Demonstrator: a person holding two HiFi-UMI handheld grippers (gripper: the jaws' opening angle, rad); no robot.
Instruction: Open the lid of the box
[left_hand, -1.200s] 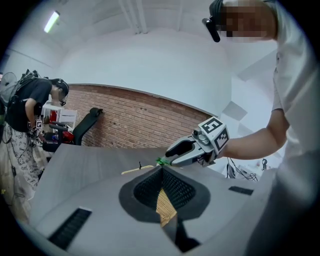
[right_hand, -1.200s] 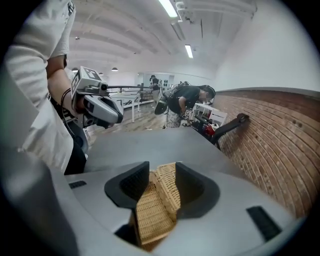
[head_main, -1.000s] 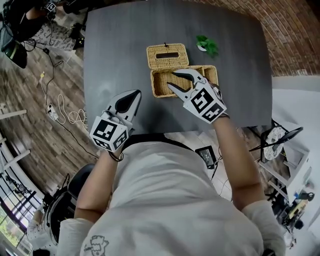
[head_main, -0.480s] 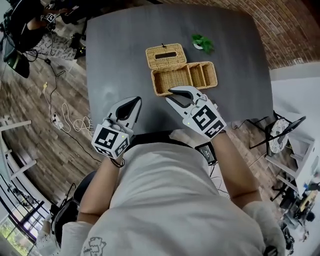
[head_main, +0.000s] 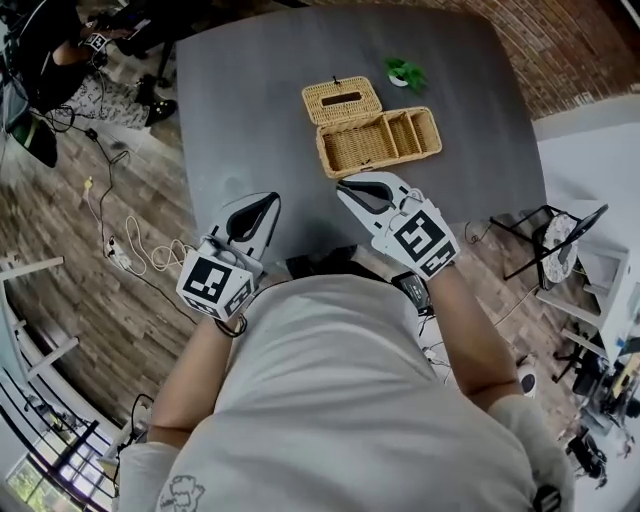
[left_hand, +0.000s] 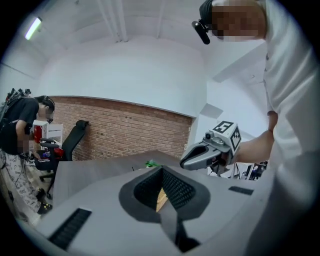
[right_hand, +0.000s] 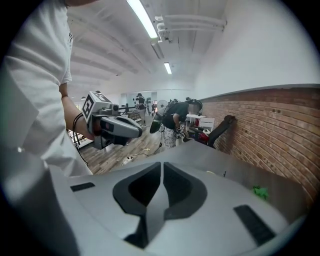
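Head view has the wicker box sitting on the far half of the dark table. Its lid is already flipped back, lying flat right behind it and touching the back edge. Little green plant sits just past the box. Left hand-held gripper is closed up tight on nothing, over the table's near edge. Right hand-held gripper hangs just in front of the box without touching it. Its jaws have just been closing and are pretty much together, nothing between them.
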